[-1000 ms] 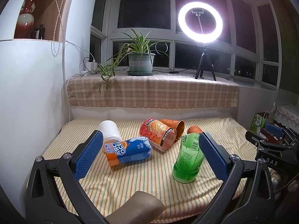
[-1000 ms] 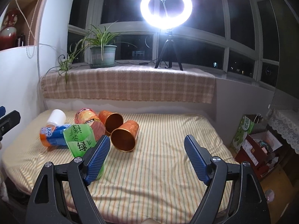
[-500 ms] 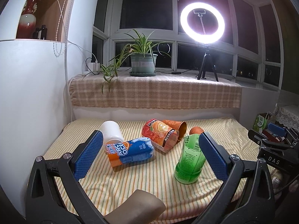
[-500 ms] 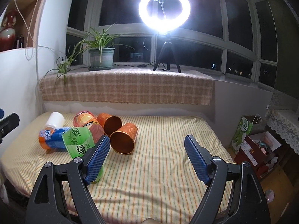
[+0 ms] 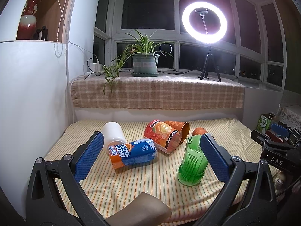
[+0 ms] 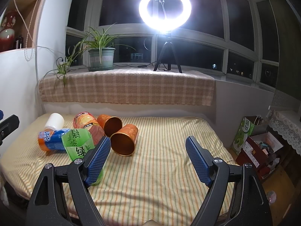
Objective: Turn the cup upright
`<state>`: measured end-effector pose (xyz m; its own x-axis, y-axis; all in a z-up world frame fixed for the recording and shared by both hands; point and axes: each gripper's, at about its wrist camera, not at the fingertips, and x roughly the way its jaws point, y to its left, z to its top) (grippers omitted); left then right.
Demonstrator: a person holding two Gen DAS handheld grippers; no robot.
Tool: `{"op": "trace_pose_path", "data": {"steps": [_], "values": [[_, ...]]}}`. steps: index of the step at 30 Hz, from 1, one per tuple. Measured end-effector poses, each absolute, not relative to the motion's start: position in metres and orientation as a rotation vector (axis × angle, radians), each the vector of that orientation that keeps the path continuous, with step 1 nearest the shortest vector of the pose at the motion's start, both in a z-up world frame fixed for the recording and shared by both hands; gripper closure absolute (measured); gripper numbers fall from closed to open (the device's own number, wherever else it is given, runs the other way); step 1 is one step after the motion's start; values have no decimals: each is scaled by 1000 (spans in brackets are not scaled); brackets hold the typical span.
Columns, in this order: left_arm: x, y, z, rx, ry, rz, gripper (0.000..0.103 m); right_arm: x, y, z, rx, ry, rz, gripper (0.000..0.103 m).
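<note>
Several cups lie on a striped bed. A green cup [image 5: 191, 162] stands upside down, also in the right wrist view [image 6: 78, 144]. A blue and orange cup [image 5: 131, 152] lies on its side beside a white cup [image 5: 113, 134]. An orange-print cup [image 5: 163, 136] and two copper cups [image 6: 124, 140] [image 6: 111, 124] lie tipped over. My left gripper [image 5: 148, 158] is open and empty, held back from the cups. My right gripper [image 6: 146, 158] is open and empty, right of the green cup.
A checked-cloth window ledge [image 5: 158, 90] carries a potted plant [image 5: 144, 62] and a lit ring light [image 5: 205, 22]. A white wall [image 5: 32, 86] bounds the bed on the left. Boxes and bags [image 6: 259, 141] sit on the floor at right.
Both grippers have drawn back slightly and tilted up; the cups sit a little lower in view. No cup has moved.
</note>
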<state>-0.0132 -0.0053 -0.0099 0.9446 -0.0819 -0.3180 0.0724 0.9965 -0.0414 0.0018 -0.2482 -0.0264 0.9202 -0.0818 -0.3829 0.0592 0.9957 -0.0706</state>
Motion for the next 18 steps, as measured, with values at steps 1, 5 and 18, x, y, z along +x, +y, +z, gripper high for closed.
{"op": "trace_pose_path", "data": {"steps": [1, 5, 18], "values": [[-13, -4, -10, -29, 325, -78, 0, 2, -249, -26, -58, 397, -71, 21], [-13, -4, -10, -27, 326, -78, 0, 2, -248, -27, -58, 398, -71, 21], [-12, 3, -11, -13, 324, -72, 0, 2, -248, -30, -57, 406, -70, 21]]}}
